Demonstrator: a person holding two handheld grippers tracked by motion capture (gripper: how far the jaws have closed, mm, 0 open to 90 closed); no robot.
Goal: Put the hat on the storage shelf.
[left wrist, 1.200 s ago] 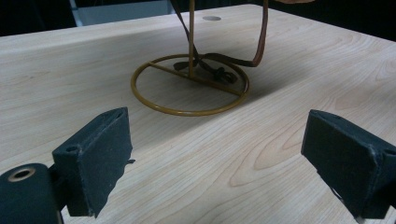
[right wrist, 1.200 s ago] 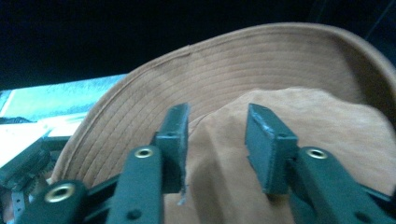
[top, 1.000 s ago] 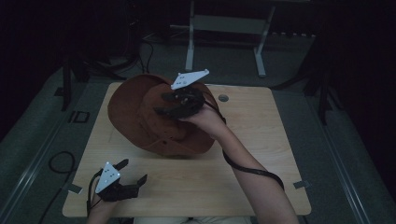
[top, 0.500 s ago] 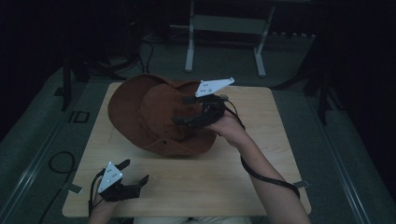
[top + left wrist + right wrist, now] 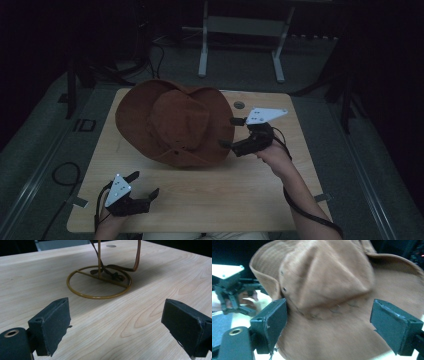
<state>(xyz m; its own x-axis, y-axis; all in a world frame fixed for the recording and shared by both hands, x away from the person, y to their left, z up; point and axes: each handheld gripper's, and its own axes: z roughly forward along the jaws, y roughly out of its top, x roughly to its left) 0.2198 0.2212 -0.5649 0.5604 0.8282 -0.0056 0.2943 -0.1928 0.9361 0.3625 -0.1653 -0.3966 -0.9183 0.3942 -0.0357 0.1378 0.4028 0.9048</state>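
A brown wide-brimmed hat [image 5: 175,125] rests tilted on a gold wire stand, whose ring base [image 5: 98,282] and the hat's dangling chin strap [image 5: 136,255] appear in the left gripper view. My right gripper [image 5: 229,132] is just off the hat's right brim, level with it. Its jaws have just been opening and stand open, with nothing pressed between them. The hat's crown [image 5: 324,277] looms close beyond the right gripper [image 5: 329,325]. Near the table's front left corner my left gripper [image 5: 145,184] is open, well short of the stand, its pads [image 5: 52,322] wide apart.
The light wooden table [image 5: 250,190] has a round cable hole [image 5: 239,104] behind the hat. A metal frame [image 5: 240,30] stands on the floor beyond the table. A cable [image 5: 60,175] loops on the floor at the left. The left gripper [image 5: 232,297] shows past the hat.
My right gripper has come off the top of the hat's crown, moving right and down to beside the brim, and its jaws have spread. The left gripper has stayed put.
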